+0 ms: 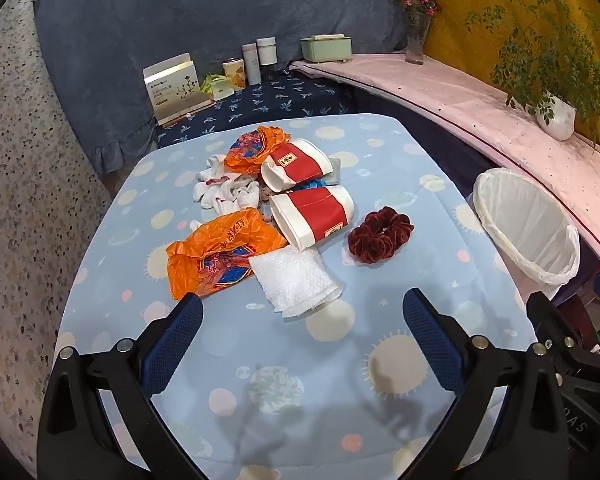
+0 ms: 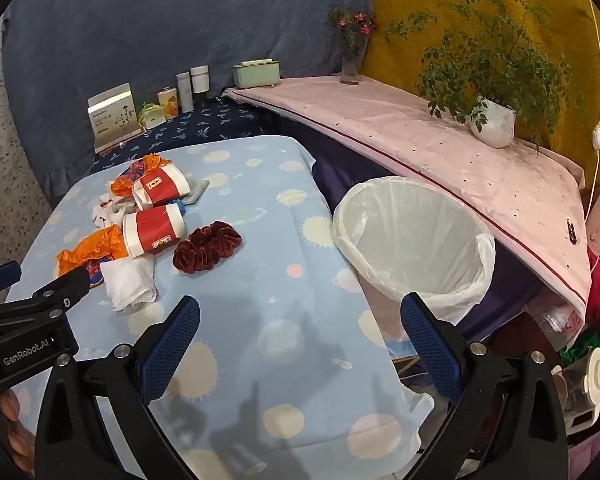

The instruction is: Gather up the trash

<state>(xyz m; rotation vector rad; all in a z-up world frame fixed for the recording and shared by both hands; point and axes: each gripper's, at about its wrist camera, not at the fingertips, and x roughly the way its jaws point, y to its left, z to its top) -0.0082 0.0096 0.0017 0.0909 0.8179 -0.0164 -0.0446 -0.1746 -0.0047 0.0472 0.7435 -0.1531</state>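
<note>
Trash lies in a heap on the blue dotted tablecloth (image 1: 260,360): two red-and-white paper cups on their sides (image 1: 312,216) (image 1: 296,164), two crumpled orange plastic bags (image 1: 216,252) (image 1: 252,148), a white bubble-wrap piece (image 1: 296,280) and white crumpled scraps (image 1: 224,190). A white-lined bin (image 1: 528,232) (image 2: 412,240) stands off the table's right edge. My left gripper (image 1: 302,316) is open and empty, just short of the bubble wrap. My right gripper (image 2: 300,316) is open and empty over the table's right side, near the bin.
A dark red velvet scrunchie (image 1: 380,234) lies right of the cups. Boxes and jars (image 1: 172,88) stand on a dark cloth behind. A pink-covered shelf (image 2: 440,152) holds a potted plant (image 2: 492,120), a flower vase (image 2: 350,64) and a green box (image 2: 256,72).
</note>
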